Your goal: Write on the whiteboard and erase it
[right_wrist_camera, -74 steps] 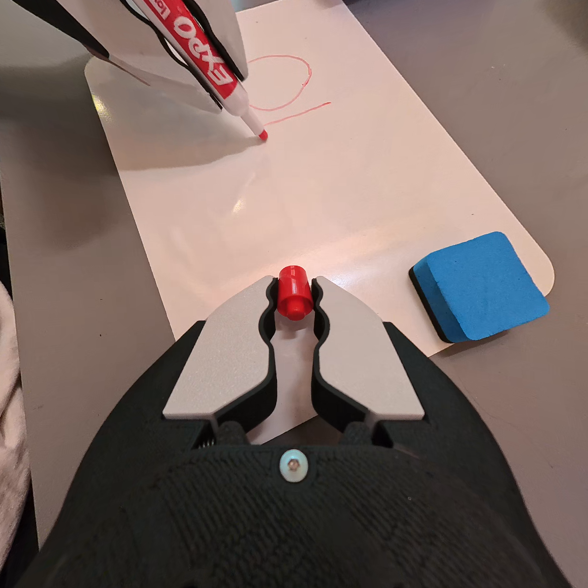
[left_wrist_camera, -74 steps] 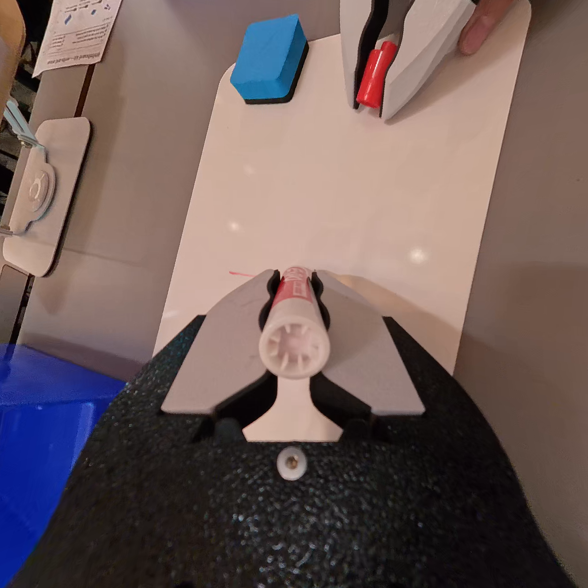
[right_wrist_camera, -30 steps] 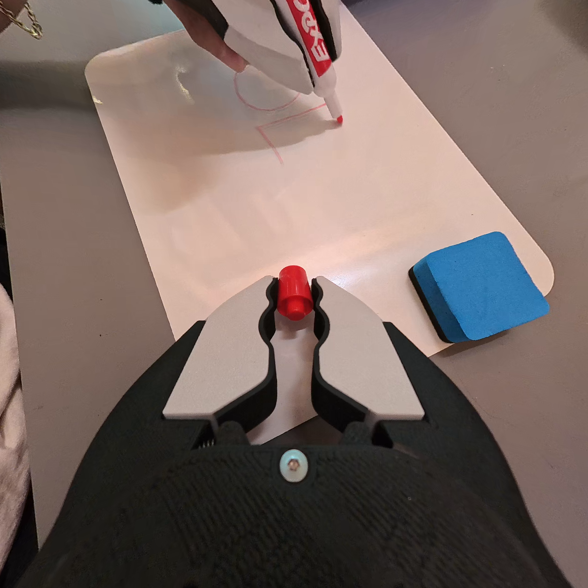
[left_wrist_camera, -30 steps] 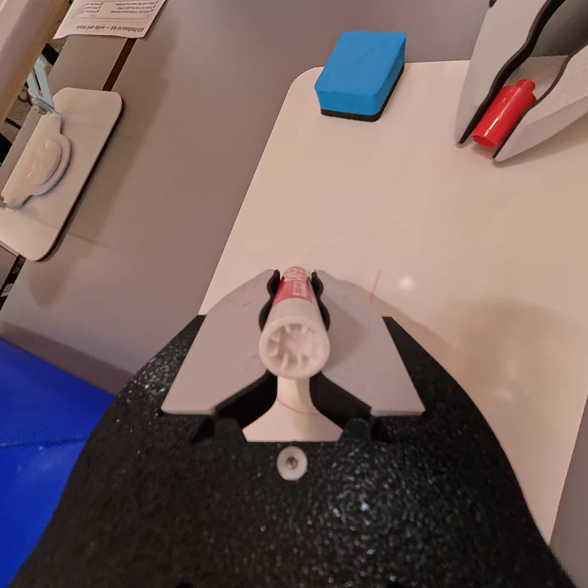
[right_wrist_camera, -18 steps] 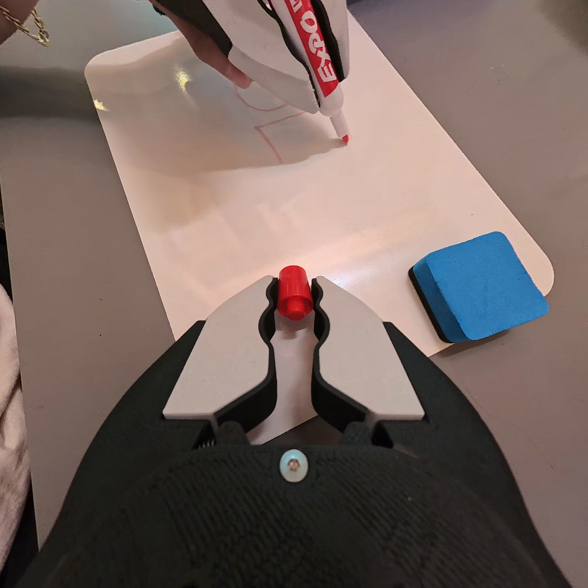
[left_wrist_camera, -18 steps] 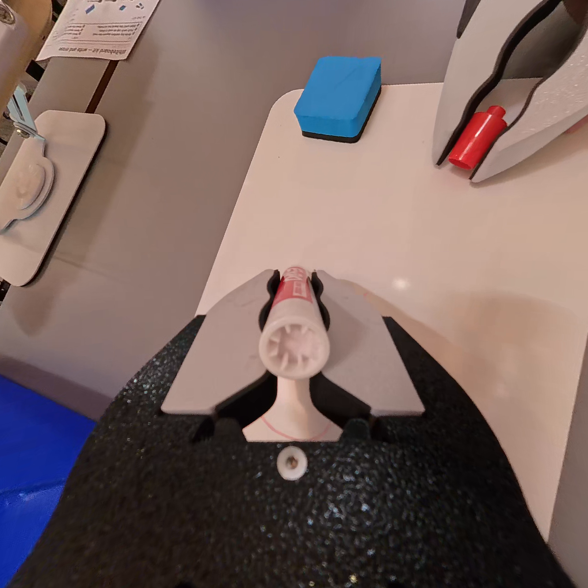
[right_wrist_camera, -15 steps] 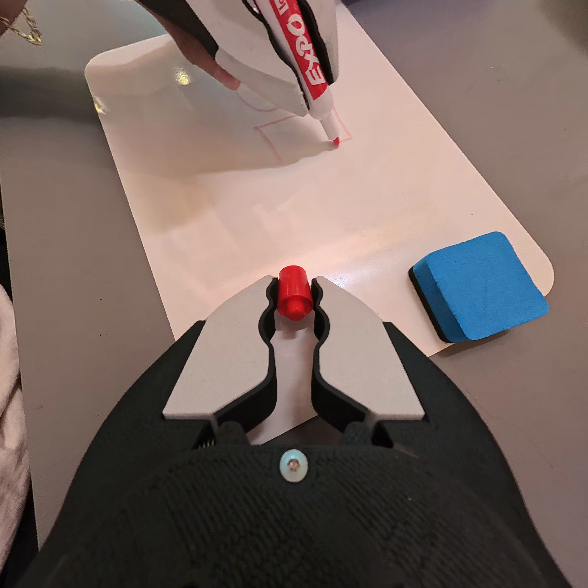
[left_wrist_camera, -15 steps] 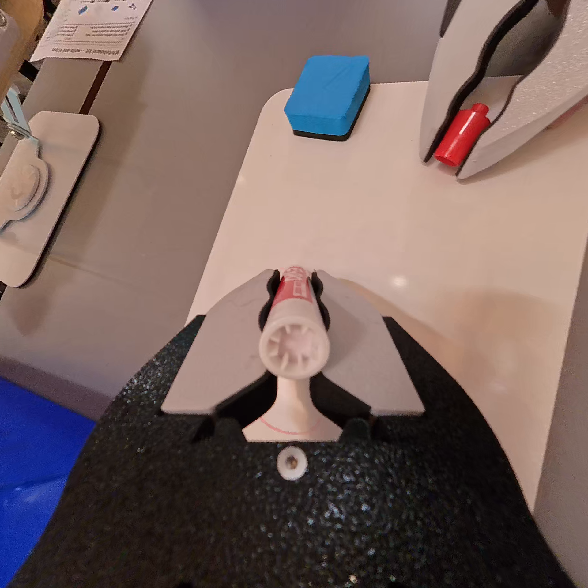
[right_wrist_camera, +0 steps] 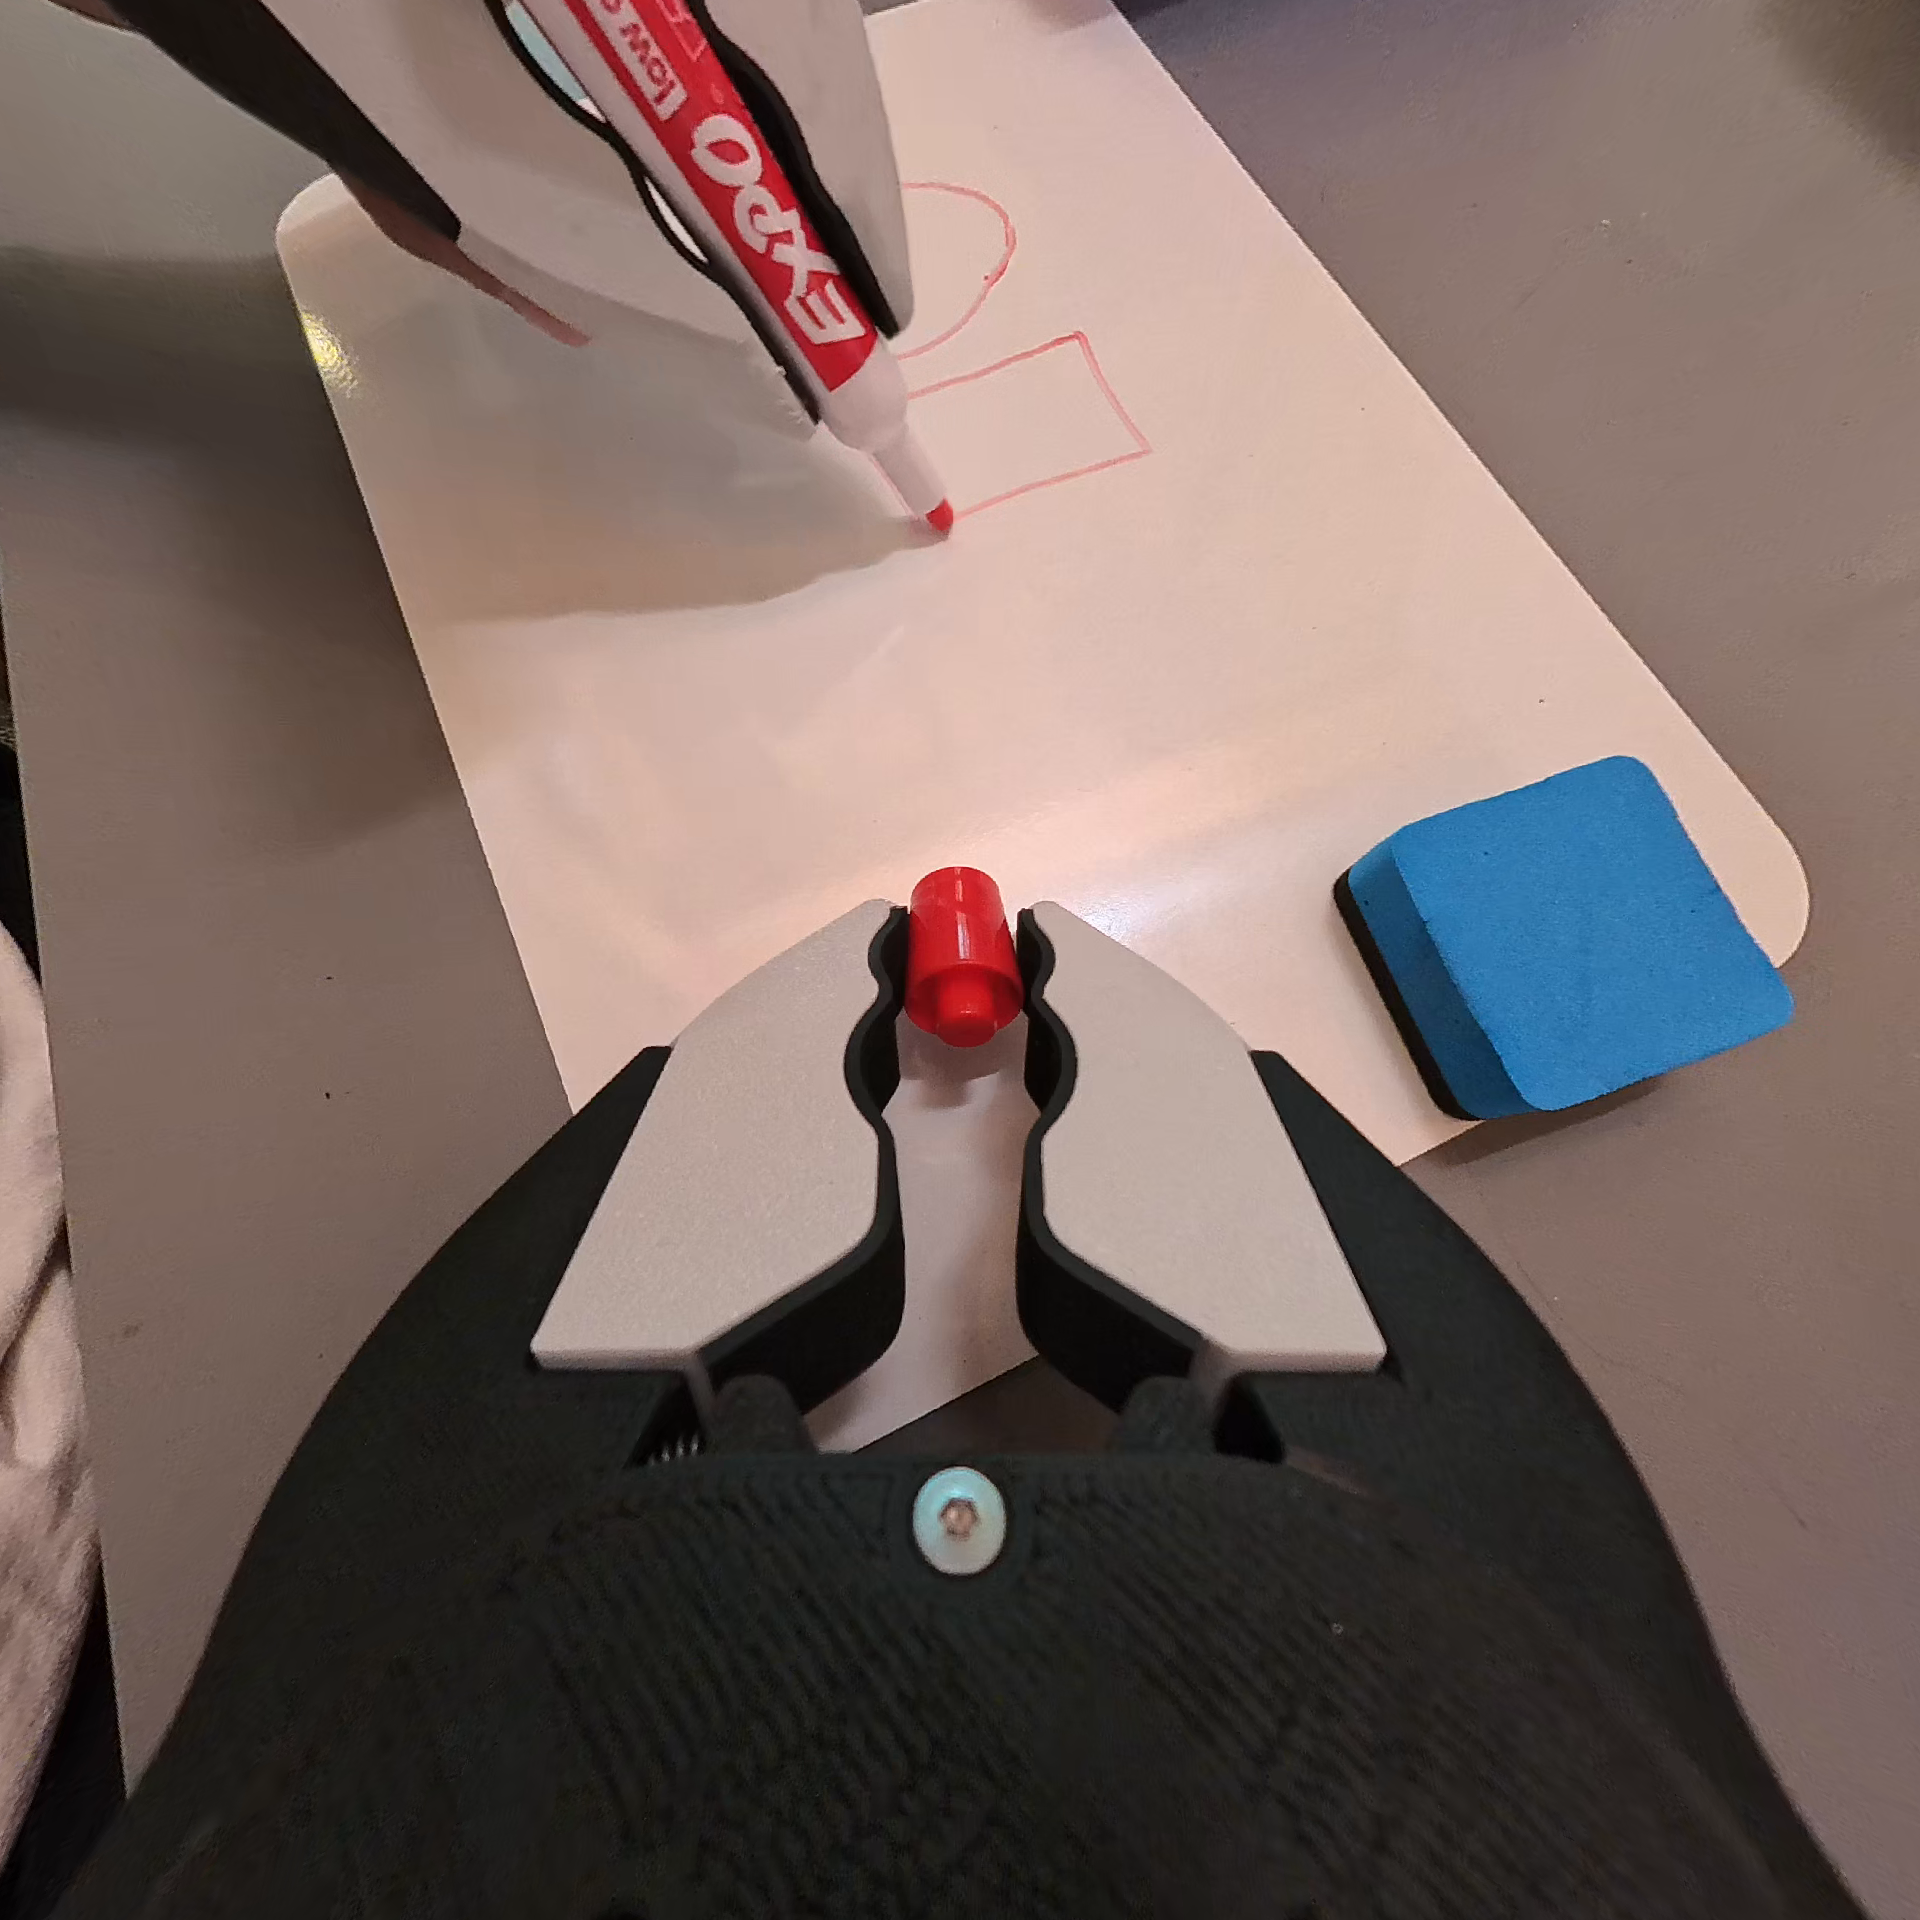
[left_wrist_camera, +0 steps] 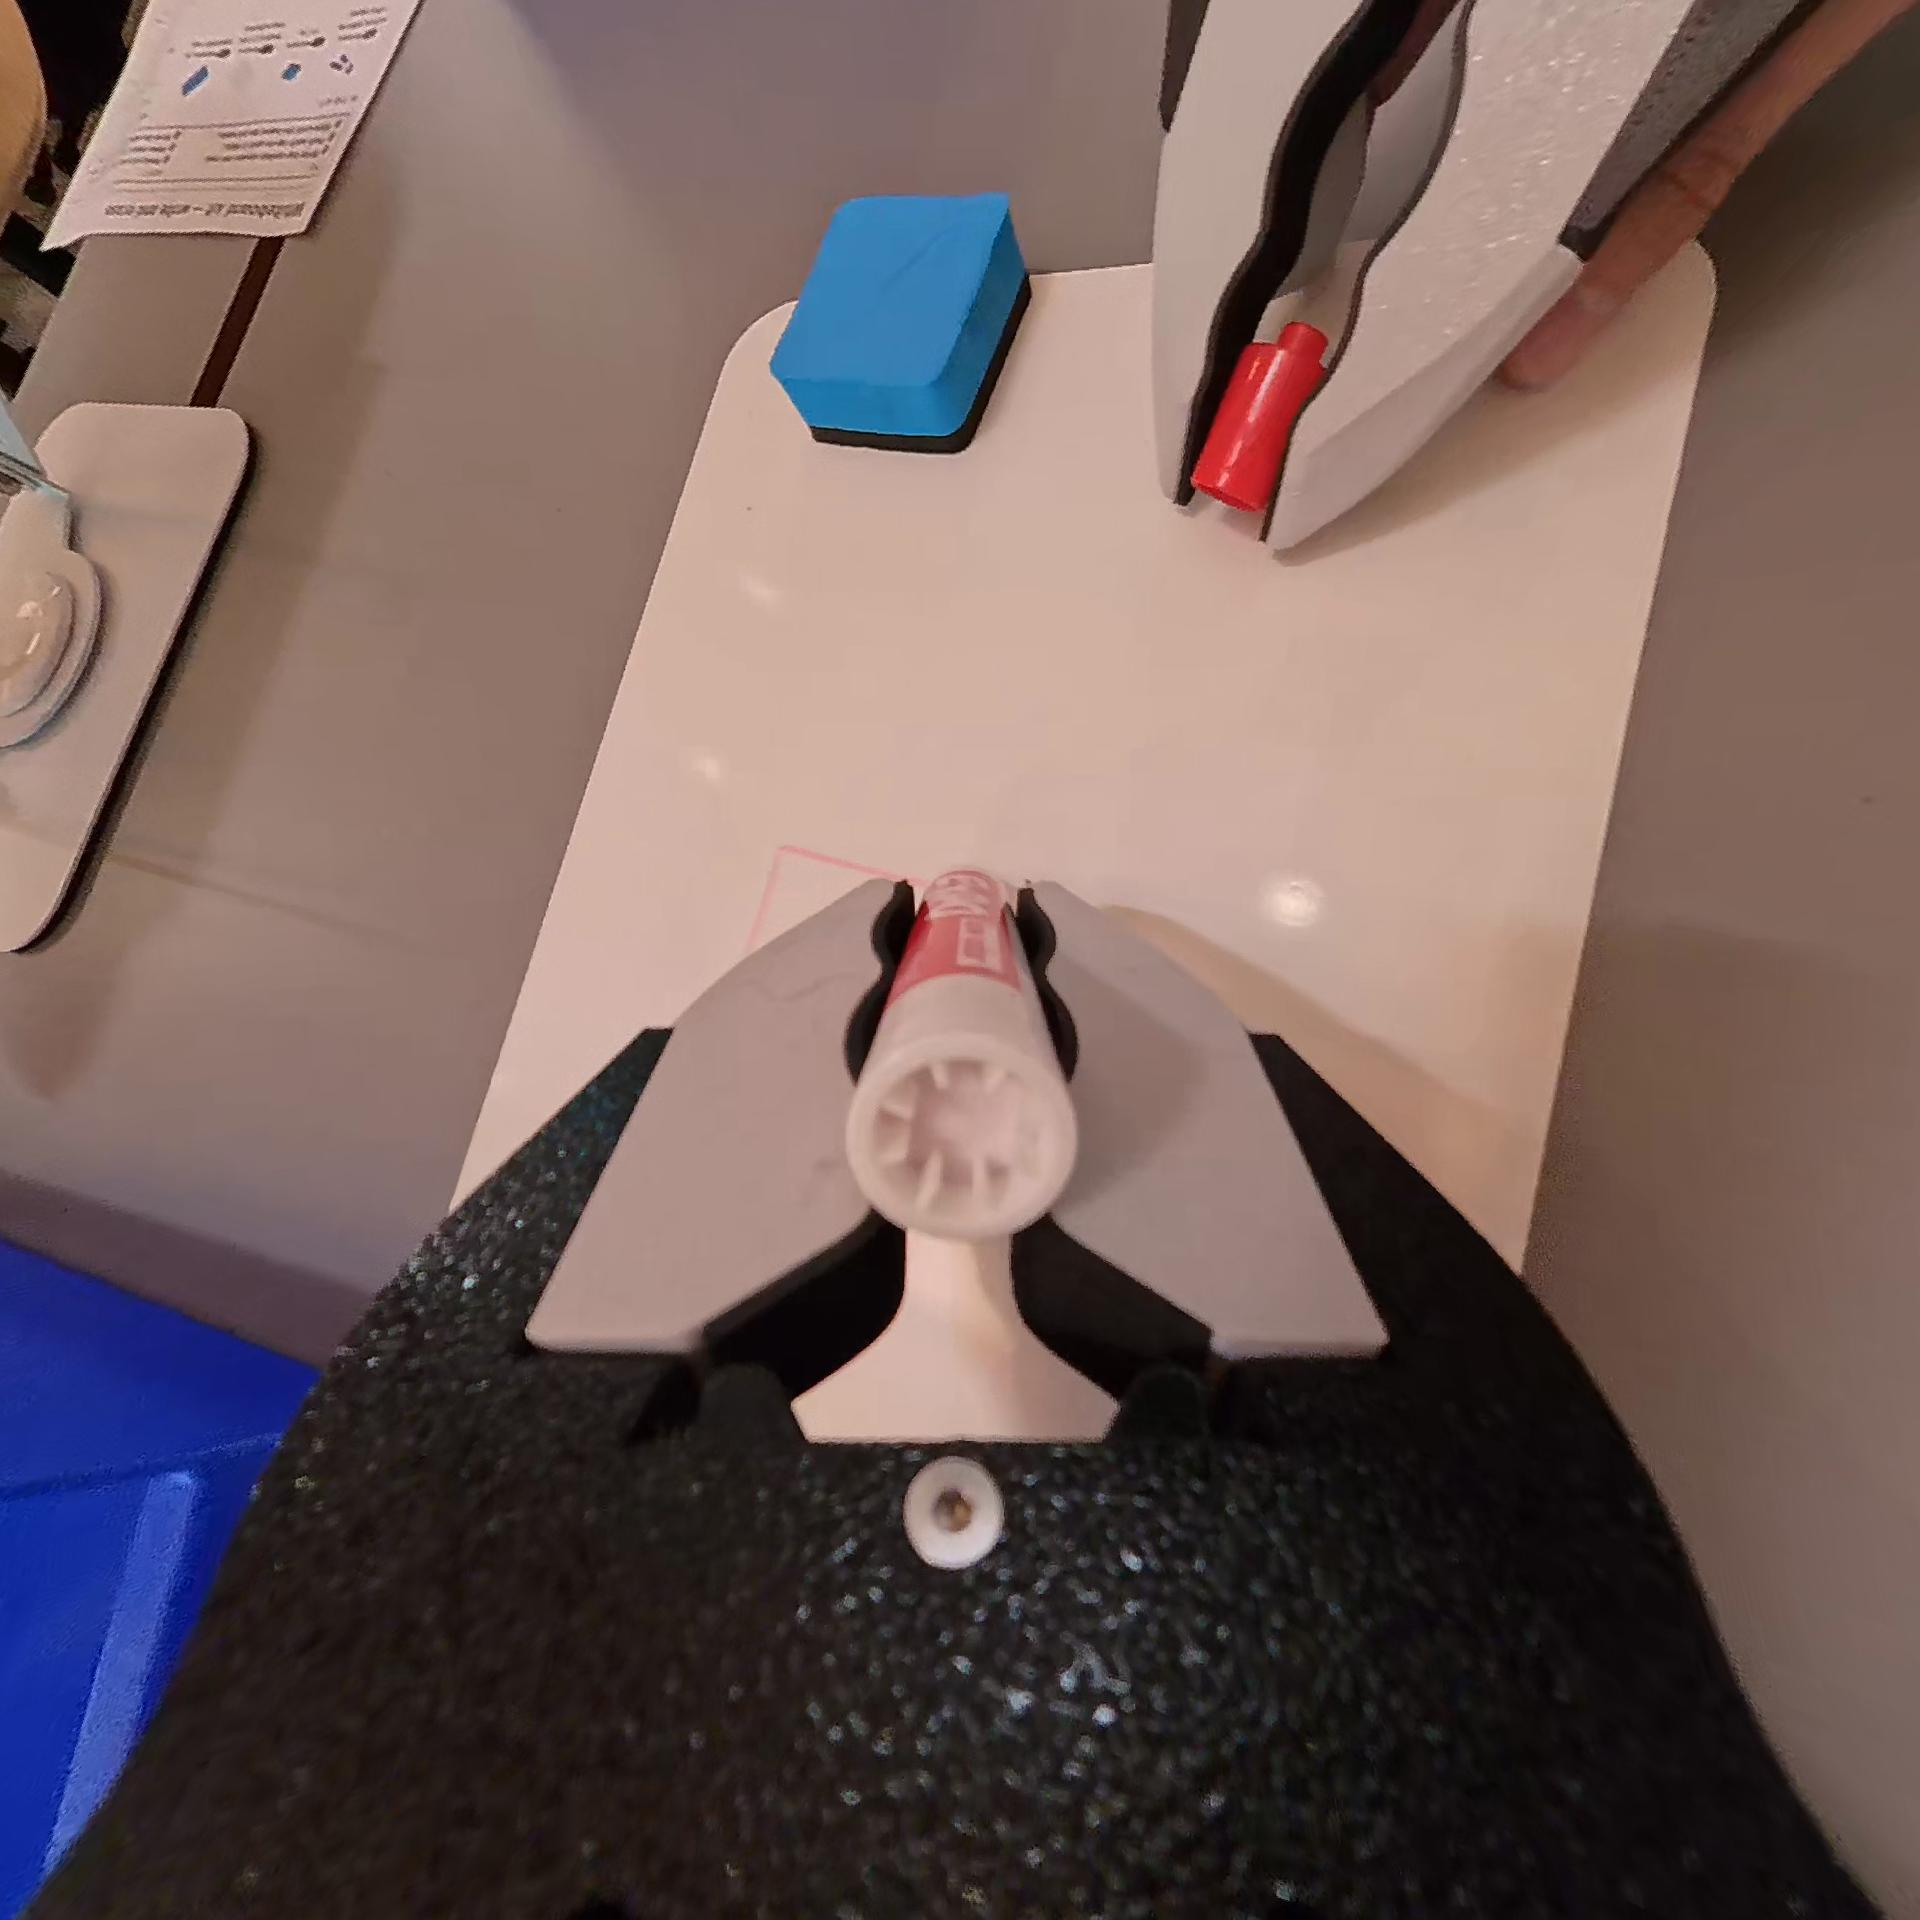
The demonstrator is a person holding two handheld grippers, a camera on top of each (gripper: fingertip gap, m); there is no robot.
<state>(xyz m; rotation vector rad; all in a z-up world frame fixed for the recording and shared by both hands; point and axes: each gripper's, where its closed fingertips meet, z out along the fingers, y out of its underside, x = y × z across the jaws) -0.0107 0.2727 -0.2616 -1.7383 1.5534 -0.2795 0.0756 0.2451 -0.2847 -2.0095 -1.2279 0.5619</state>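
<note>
Closest to you in the right wrist view, your right gripper [right_wrist_camera: 958,920] is clamped on the red marker cap [right_wrist_camera: 958,971], its tips low over the near edge of the whiteboard [right_wrist_camera: 1143,675]. Just to the right, the blue eraser [right_wrist_camera: 1569,935] sits on the board's near right corner, partly overhanging onto the grey table [right_wrist_camera: 1662,364]. Farther along the board, your left gripper [left_wrist_camera: 956,894] grips the red-and-white marker [right_wrist_camera: 727,197] tightly, barrel slanting down, and the red tip [right_wrist_camera: 935,516] touches the board at the near left corner of a thin red square [right_wrist_camera: 1039,426]. Beyond the square lies a red curved outline [right_wrist_camera: 977,239], partly hidden behind the gripper. In the left wrist view, a printed sheet [left_wrist_camera: 229,114] lies on the table at the far left.
</note>
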